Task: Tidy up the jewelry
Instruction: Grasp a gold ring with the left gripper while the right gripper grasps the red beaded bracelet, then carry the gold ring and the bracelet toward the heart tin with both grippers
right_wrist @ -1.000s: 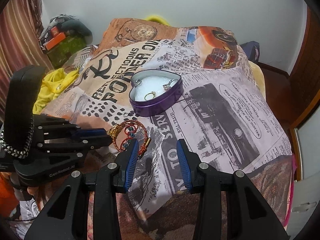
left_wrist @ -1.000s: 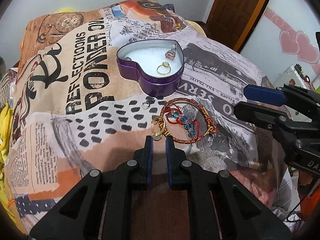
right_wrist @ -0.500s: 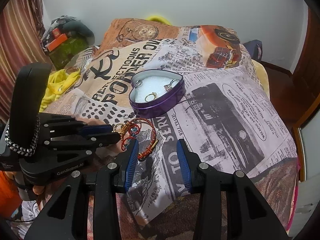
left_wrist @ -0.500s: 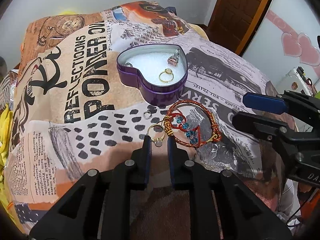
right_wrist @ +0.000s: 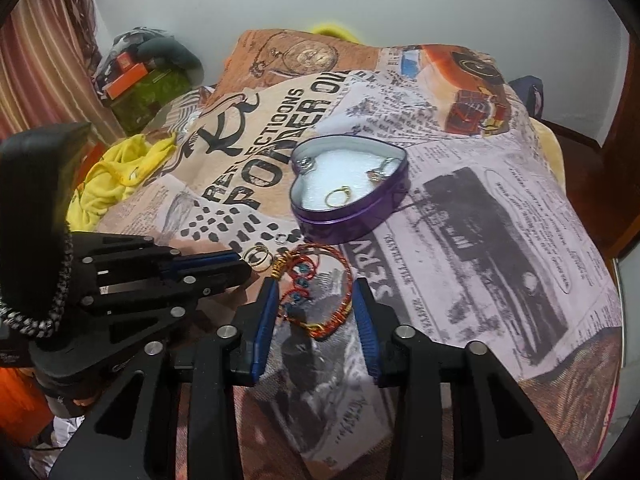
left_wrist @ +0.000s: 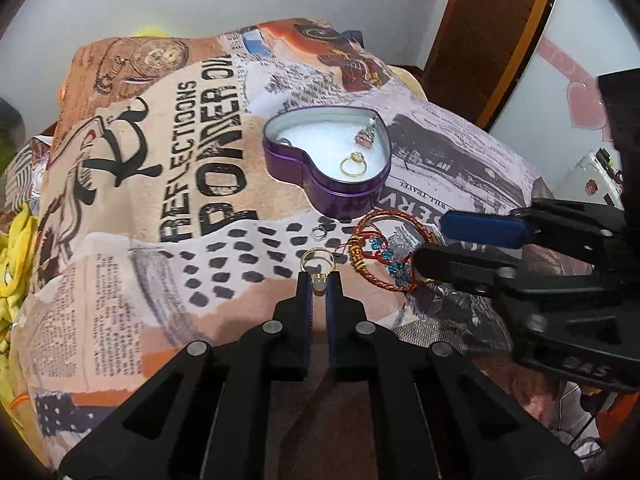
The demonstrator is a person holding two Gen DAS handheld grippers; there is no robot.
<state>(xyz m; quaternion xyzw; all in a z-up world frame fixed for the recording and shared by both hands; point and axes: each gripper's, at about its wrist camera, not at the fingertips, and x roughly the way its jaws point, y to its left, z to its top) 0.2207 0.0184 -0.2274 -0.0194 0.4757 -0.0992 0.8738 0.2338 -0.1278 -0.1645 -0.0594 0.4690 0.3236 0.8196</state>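
Note:
My left gripper (left_wrist: 319,280) is shut on a gold ring (left_wrist: 317,261) with a pale stone and holds it just above the printed blanket; the ring shows in the right wrist view (right_wrist: 259,258) too. A purple heart-shaped tin (left_wrist: 320,184) with white padding holds a gold ring (left_wrist: 353,163), a pink-stone ring (left_wrist: 366,136) and a silver piece at its left. A red-orange bracelet with blue beads (left_wrist: 384,252) lies in front of the tin. My right gripper (right_wrist: 316,292) is open, its fingers either side of the bracelet (right_wrist: 316,292).
A small silver ring (left_wrist: 319,232) lies on the blanket (left_wrist: 160,240) between tin and left gripper. Yellow cloth (right_wrist: 116,176) and clutter lie off the left edge. A wooden door (left_wrist: 488,32) stands at the back right.
My left gripper has lifted the gold ring away from the bracelet and moved left. My right gripper has moved in over the bracelet, jaws still open.

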